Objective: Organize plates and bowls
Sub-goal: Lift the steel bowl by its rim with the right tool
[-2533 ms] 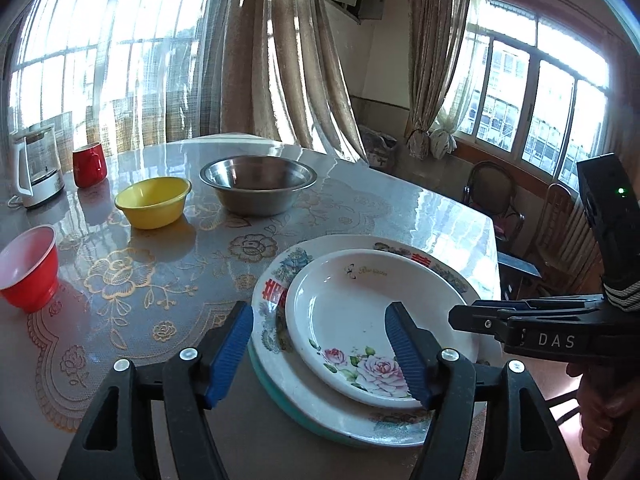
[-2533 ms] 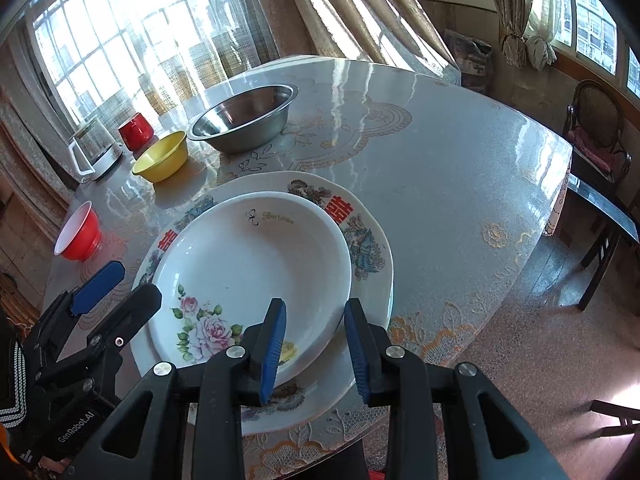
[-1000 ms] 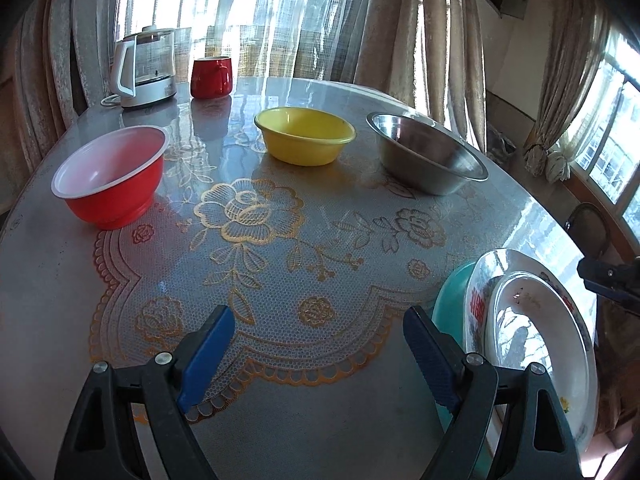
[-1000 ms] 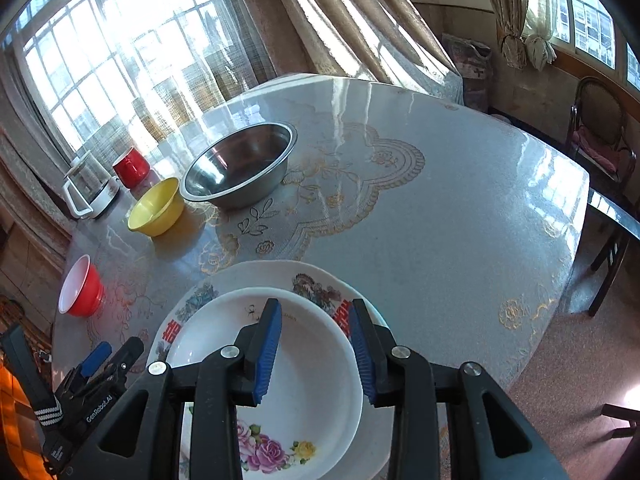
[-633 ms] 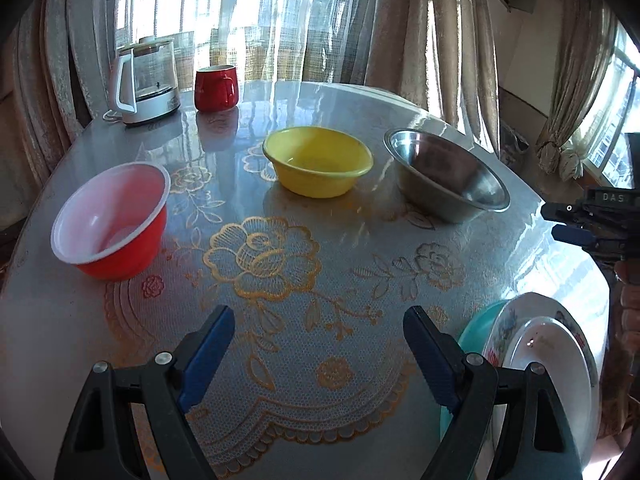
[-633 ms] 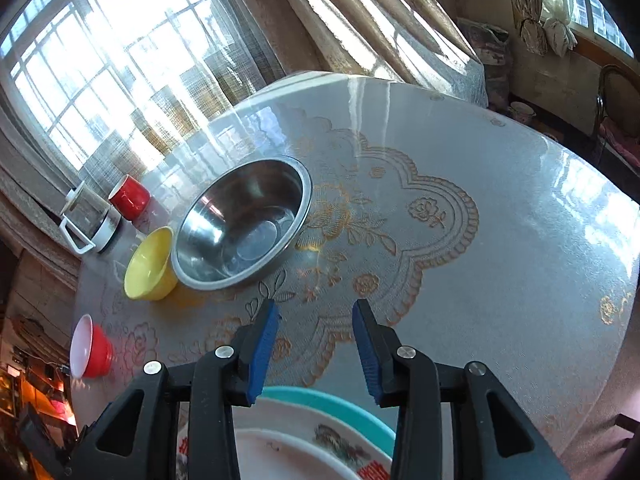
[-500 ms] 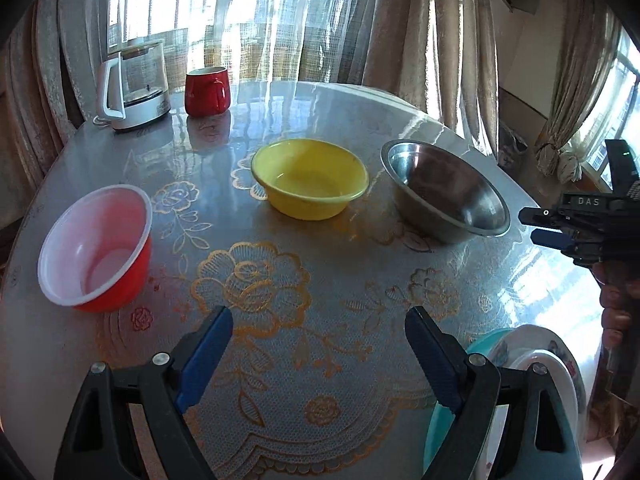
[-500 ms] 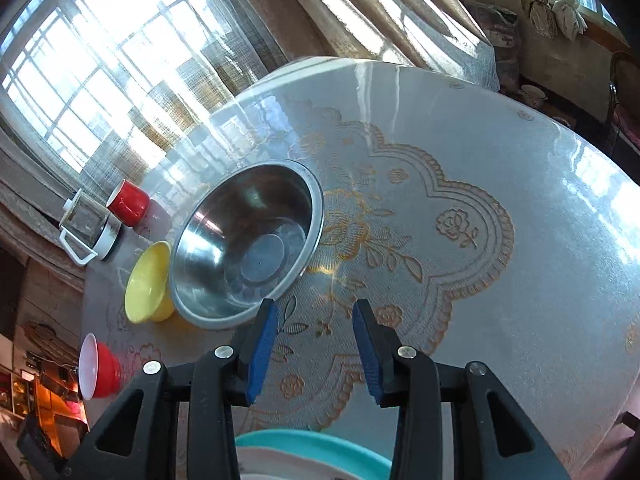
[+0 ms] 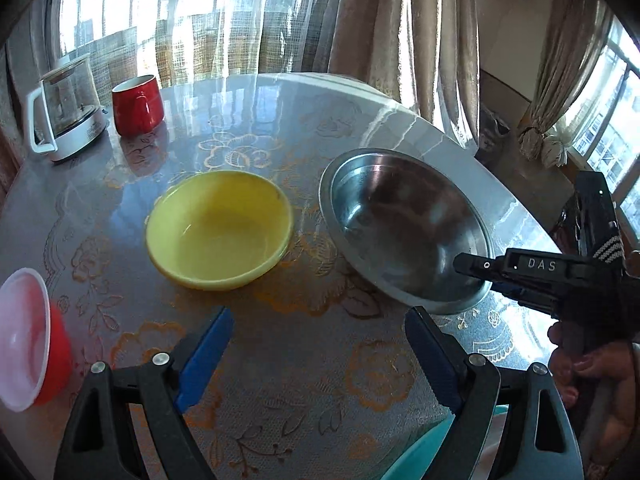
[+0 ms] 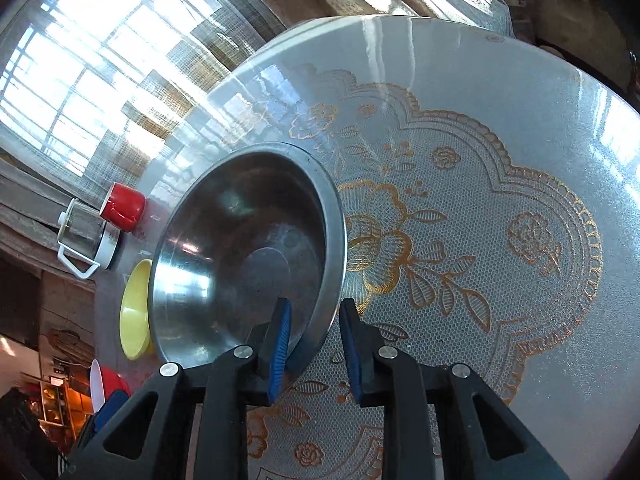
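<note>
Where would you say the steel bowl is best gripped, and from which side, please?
Grip the steel bowl by its flat, flared rim on the near side, facing the right gripper. The wall is too wide to span. That gripper's jaws are closing astride that rim, one finger inside the bowl, one outside.

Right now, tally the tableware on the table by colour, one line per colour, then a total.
Red: 2, the red bowl and the red mug
Yellow: 1, the yellow bowl
Steel: 1, the steel bowl
Teal: 1, a plate edge, mostly hidden
Total: 5
</note>
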### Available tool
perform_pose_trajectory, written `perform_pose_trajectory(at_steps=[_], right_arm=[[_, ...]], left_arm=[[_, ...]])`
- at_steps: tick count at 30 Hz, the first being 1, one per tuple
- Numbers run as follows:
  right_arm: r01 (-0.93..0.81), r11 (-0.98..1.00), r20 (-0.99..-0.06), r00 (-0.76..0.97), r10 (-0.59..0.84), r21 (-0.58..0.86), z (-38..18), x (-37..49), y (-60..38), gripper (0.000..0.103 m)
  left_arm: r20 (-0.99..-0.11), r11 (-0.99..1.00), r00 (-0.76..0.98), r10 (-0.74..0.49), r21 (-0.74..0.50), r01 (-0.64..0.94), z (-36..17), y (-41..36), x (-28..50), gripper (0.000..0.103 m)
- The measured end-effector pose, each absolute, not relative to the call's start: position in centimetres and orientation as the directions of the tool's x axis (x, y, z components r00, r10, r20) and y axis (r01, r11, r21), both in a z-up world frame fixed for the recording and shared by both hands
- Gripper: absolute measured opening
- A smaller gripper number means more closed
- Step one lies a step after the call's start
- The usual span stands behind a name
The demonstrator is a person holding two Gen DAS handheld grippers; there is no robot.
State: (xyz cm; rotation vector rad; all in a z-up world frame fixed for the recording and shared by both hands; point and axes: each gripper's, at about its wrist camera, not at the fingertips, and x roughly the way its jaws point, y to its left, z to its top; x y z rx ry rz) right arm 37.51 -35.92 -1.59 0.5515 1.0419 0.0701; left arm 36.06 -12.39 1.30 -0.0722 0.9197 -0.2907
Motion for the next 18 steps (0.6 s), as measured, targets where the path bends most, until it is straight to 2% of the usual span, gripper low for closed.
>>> perform_pose_trajectory(at_steps=[6,10,11,15,17,18], right_arm=[[0.161,0.879,-0.8,0.512,0.314,0.448,-1.3,36.9,-35.7,0.025],[0.136,0.904,-0.809,0.513,0.286,0.406,-1.0,36.7,-35.5,0.025],[0.138,0.903,-0.81,0.512,0.287,0.407,-1.0,36.6,-35.6,0.025],[0.133,0.9,-0.808,0.509,0.297,0.415,-1.3,36.2,-35.7,0.023],[0.128,0.907,-0.813,0.507,0.287,0.401,-1.2,36.1,-35.4,0.022],[0.125,0.911,-0.814,0.507,0.283,0.394,-1.1,36.0,-35.3,0.022]], left_arm=[[-0.797,0.953,0.529,-0.29,-0.19,0.236,1.0,-14.8,39.4,0.088],[-0.82,0.949,0.496,-0.287,-0.173,0.263,0.1,-16.0,40.6,0.074],[-0.826,0.949,0.488,-0.284,-0.168,0.266,-0.2,-16.3,40.8,0.064],[-0.837,0.939,0.456,-0.301,-0.178,0.293,-0.9,-17.0,41.1,0.047],[-0.835,0.935,0.462,-0.299,-0.16,0.316,-0.9,-17.5,40.8,0.033],[-0.835,0.937,0.471,-0.285,-0.138,0.321,-0.8,-17.7,40.4,0.033]])
